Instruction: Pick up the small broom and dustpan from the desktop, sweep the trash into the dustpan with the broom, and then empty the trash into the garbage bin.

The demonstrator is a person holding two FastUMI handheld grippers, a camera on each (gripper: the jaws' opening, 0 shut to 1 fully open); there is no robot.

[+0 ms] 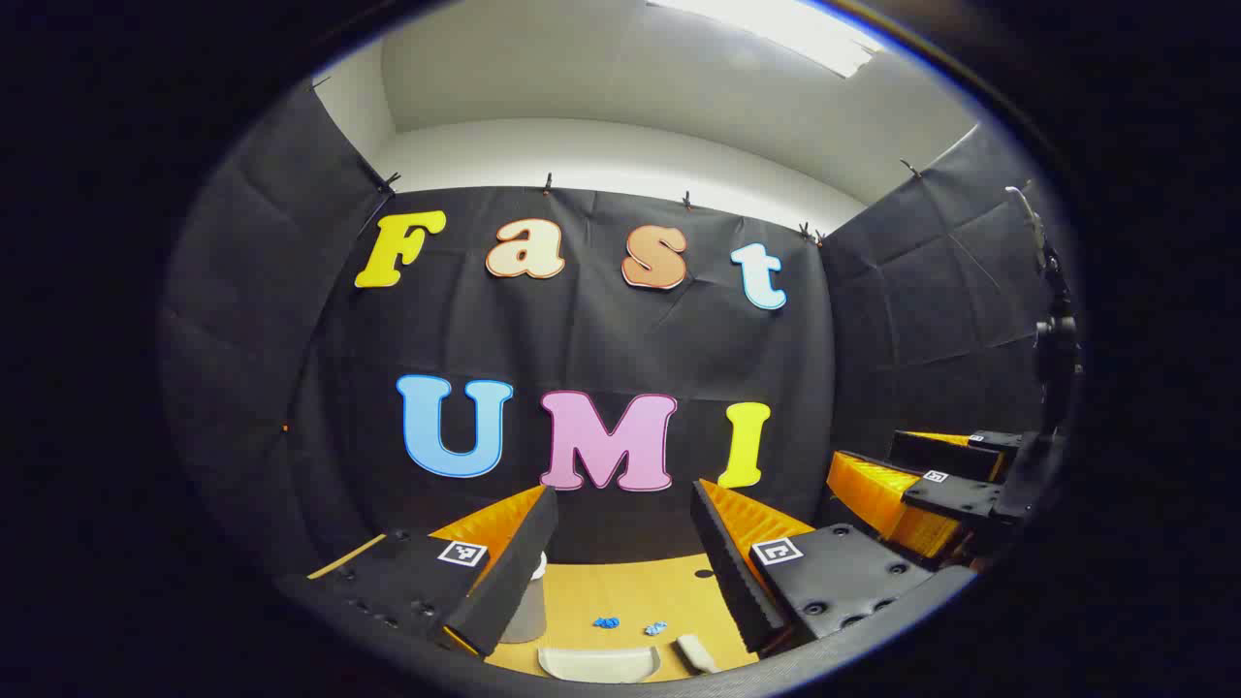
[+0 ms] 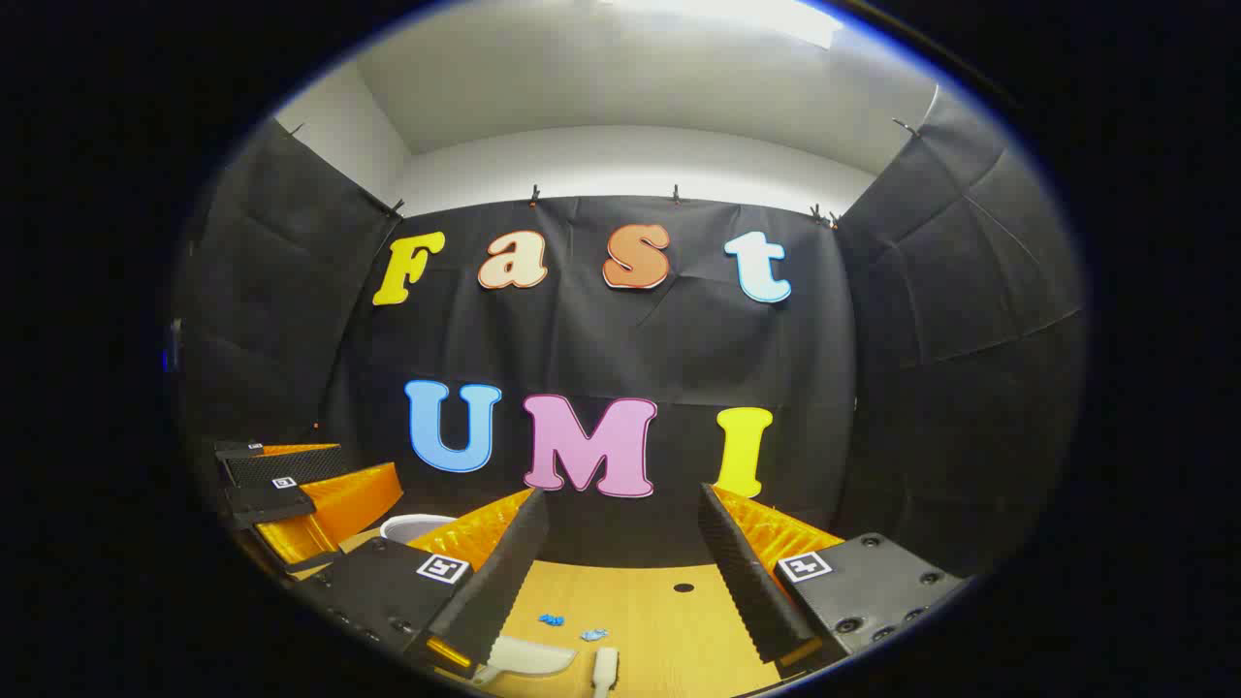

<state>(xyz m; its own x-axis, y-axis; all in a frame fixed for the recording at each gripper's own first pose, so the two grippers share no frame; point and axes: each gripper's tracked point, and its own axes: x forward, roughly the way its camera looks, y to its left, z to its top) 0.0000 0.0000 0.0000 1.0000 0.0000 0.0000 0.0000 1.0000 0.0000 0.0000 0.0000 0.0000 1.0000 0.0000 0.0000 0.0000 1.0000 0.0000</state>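
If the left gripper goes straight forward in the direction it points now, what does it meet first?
Probably nothing soon. The left gripper is open and points level over the desktop, so the trash and dustpan lie below its line. The booth's wall seems first, though depth is unclear.

- Black cloth [image 1: 601, 339] hangs as the booth's back wall, creased and folded, held along its top edge by small clips [image 1: 548, 181].
- More black cloth forms the side walls [image 2: 970, 320], angled in at left and right.
- Above the cloth runs a plain white wall [image 1: 601, 150], meeting a pale ceiling [image 2: 620, 87].
- A bright ceiling light [image 1: 776, 29] glows near the top.
- A light wooden desktop [image 2: 669, 620] sits below, with a small dark round hole [image 2: 684, 587] in it.
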